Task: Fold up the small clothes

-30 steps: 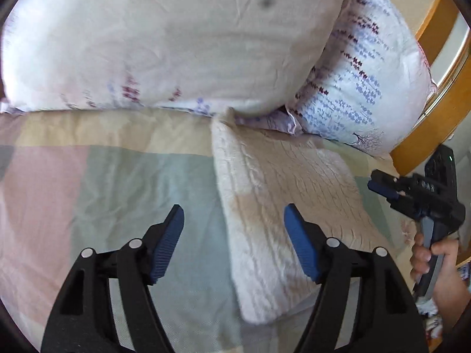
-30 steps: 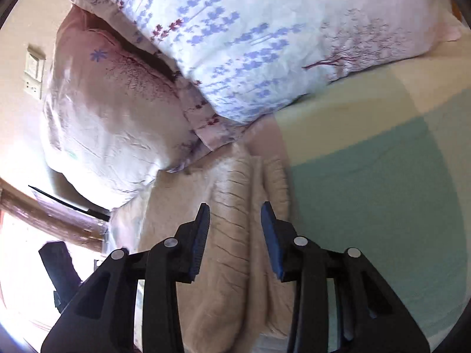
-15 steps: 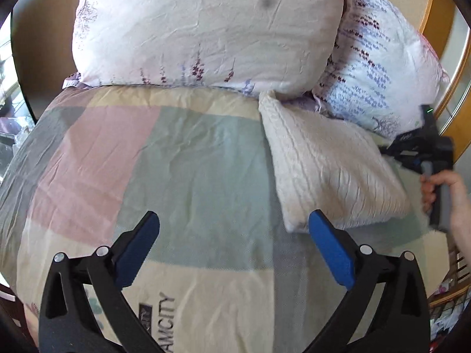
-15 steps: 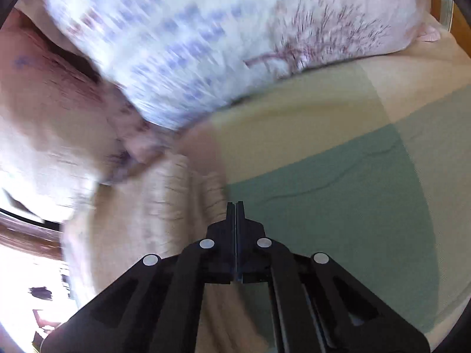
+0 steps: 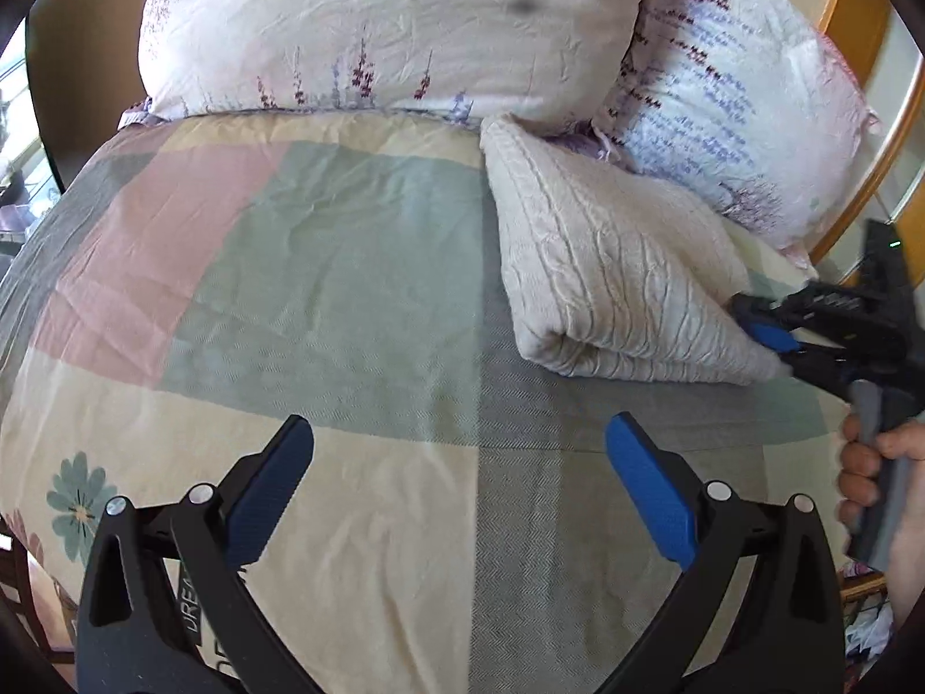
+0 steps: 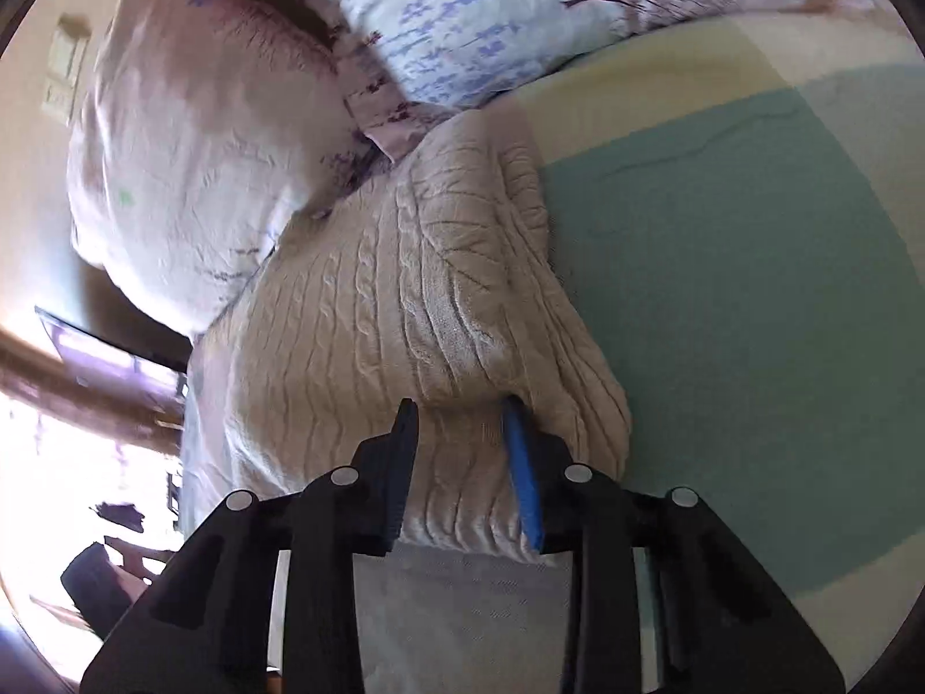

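A cream cable-knit sweater (image 5: 613, 266) lies folded on the patchwork bedspread (image 5: 324, 289), its far end against the pillows. My left gripper (image 5: 459, 480) is open and empty, held above the bedspread short of the sweater's near edge. My right gripper (image 6: 462, 434) has its jaws part open with a thick fold of the sweater (image 6: 404, 301) between them; whether they squeeze it is unclear. It also shows in the left wrist view (image 5: 774, 341) at the sweater's right corner, held by a hand.
Two floral pillows (image 5: 393, 23) (image 5: 728, 92) stand at the head of the bed. A wooden bed frame (image 5: 879, 133) curves along the right. The bedspread (image 6: 751, 301) stretches to the right of the sweater in the right wrist view.
My right gripper was fully shut half a second ago; now its jaws are apart around a fold of the sweater. My left gripper drew back from the sweater and stays open.
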